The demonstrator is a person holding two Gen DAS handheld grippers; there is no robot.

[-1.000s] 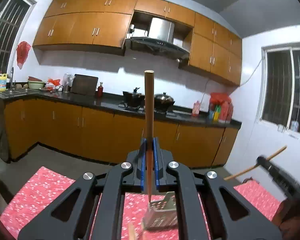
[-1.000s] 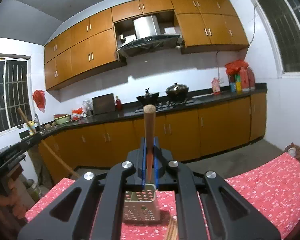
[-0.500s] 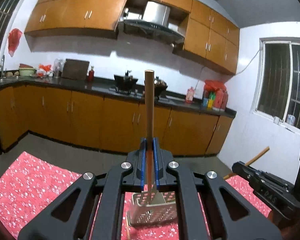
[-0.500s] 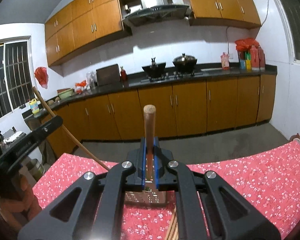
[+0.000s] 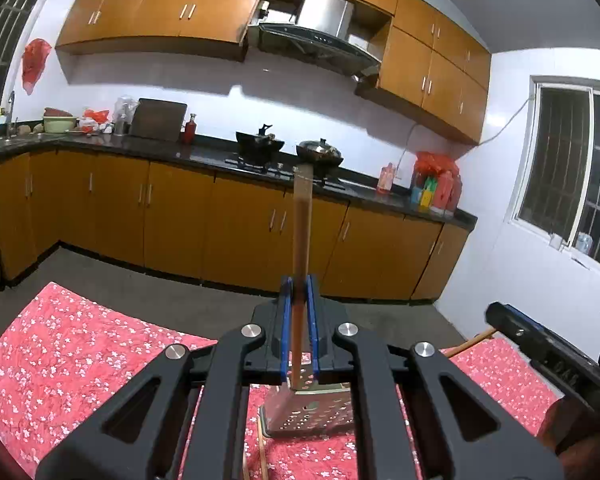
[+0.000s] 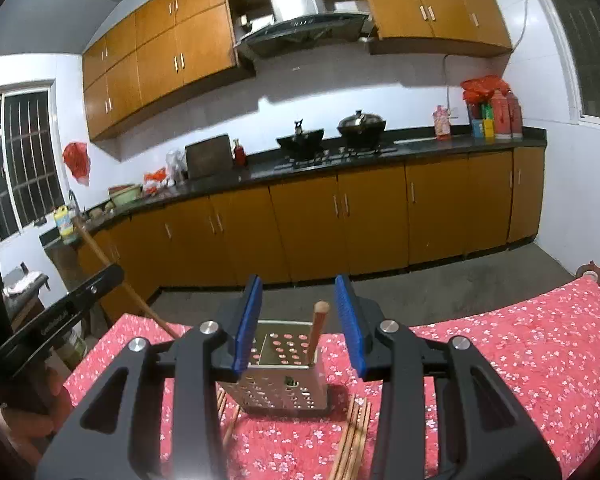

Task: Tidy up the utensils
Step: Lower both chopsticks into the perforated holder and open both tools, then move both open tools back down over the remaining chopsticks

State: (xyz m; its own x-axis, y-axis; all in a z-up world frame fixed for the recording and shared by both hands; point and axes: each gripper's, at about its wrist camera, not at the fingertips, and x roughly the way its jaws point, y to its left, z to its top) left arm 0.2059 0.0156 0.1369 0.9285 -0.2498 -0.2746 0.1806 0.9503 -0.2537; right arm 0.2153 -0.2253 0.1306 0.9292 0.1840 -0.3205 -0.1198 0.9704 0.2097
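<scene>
Your right gripper (image 6: 300, 322) has just been opening, and its blue pads now stand apart on either side of a wooden stick (image 6: 317, 334), touching nothing; that stick leans in the far right corner of the perforated metal holder (image 6: 278, 378), which stands on the red floral table (image 6: 500, 360). Your left gripper (image 5: 299, 330) is clamped on a second stick (image 5: 301, 240), held upright with its lower end just above the holder's mouth. The risk: the holder looks light, so a stick pushed against its rim or wall could tip or slide it, and the one already inside may lean into the way. If you pull the right gripper back low, a pad could catch that stick. More sticks (image 6: 354, 432) lie loose on the table around the holder's base. Both hands point slightly downward toward the holder, close together.
</scene>
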